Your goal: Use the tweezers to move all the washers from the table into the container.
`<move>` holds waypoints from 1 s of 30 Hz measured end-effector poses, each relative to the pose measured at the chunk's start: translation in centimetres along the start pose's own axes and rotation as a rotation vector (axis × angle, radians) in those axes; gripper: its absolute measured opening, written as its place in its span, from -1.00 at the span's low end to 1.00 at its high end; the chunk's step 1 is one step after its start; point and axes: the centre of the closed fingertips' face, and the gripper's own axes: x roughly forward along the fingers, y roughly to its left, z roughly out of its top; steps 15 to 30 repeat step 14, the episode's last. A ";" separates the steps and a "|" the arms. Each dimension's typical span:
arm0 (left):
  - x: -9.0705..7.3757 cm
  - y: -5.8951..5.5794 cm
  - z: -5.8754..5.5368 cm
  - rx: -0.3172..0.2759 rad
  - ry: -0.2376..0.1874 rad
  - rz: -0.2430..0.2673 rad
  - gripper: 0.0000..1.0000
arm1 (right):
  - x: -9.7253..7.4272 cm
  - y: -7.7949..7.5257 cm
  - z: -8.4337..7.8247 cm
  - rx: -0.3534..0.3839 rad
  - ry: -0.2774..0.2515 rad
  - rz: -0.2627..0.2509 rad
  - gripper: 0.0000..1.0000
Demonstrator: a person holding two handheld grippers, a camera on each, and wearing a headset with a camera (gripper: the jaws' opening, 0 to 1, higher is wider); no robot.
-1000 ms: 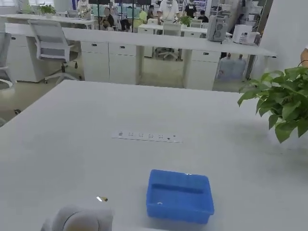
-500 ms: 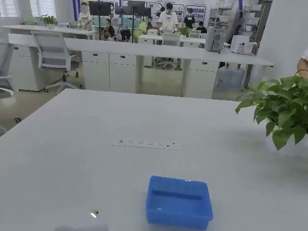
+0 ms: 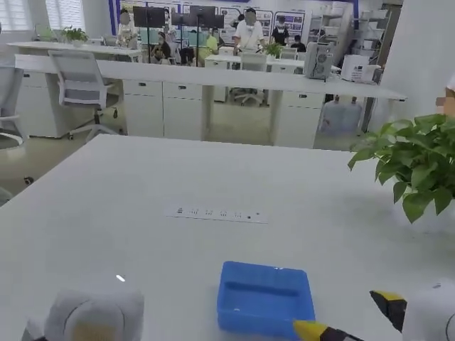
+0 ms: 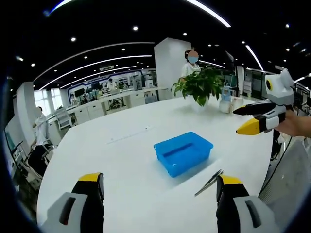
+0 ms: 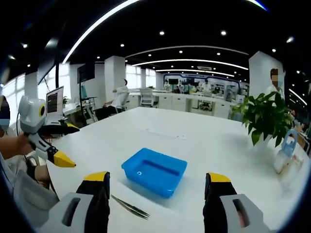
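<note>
- Against half a second ago, now taking in the right gripper (image 3: 343,314) at the head view's lower right corner, plus far more of the left gripper (image 4: 158,180), its rounded grey body up at the lower left; no shift of the blue container (image 3: 256,321) in that view
- Lying flat on the white surface (image 3: 142,213), near the container's near side yet apart from it: the tweezers (image 5: 129,207), clear of both grippers
- On the container's floor, close to the left wall as the right gripper view shows it: one small pale ring, seemingly a washer (image 5: 139,173)
- Standing upright on the surface, open top up, straight ahead in the head view and between the two grippers: the container itself
- Left jaws spread wide and empty, aimed over the surface towards the container and the tweezers
- Right jaws likewise parted and empty, held above the surface; from the left gripper view, up at the right, clear of the tweezers
- Well left of the container in the head view: a tiny bright speck (image 3: 119,278) on the surface, too small to tell what
- Beyond the container, a socket strip (image 3: 217,212) set flush into the surface
- Farther right, at the surface's edge, a leafy green plant (image 3: 416,163)
- Behind all that, white desks, office chairs and several people
</note>
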 end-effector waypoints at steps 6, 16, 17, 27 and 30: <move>-0.2 1.4 0.9 -0.024 -0.017 0.027 0.98 | 0.7 -0.2 -0.2 0.005 0.017 0.010 0.55; 0.5 1.9 0.7 -0.022 0.001 0.029 0.98 | 1.4 -0.3 -0.7 0.017 0.040 0.020 0.53; 0.5 1.9 0.7 -0.022 0.001 0.029 0.98 | 1.4 -0.3 -0.7 0.017 0.040 0.020 0.53; 0.5 1.9 0.7 -0.022 0.001 0.029 0.98 | 1.4 -0.3 -0.7 0.017 0.040 0.020 0.53; 0.5 1.9 0.7 -0.022 0.001 0.029 0.98 | 1.4 -0.3 -0.7 0.017 0.040 0.020 0.53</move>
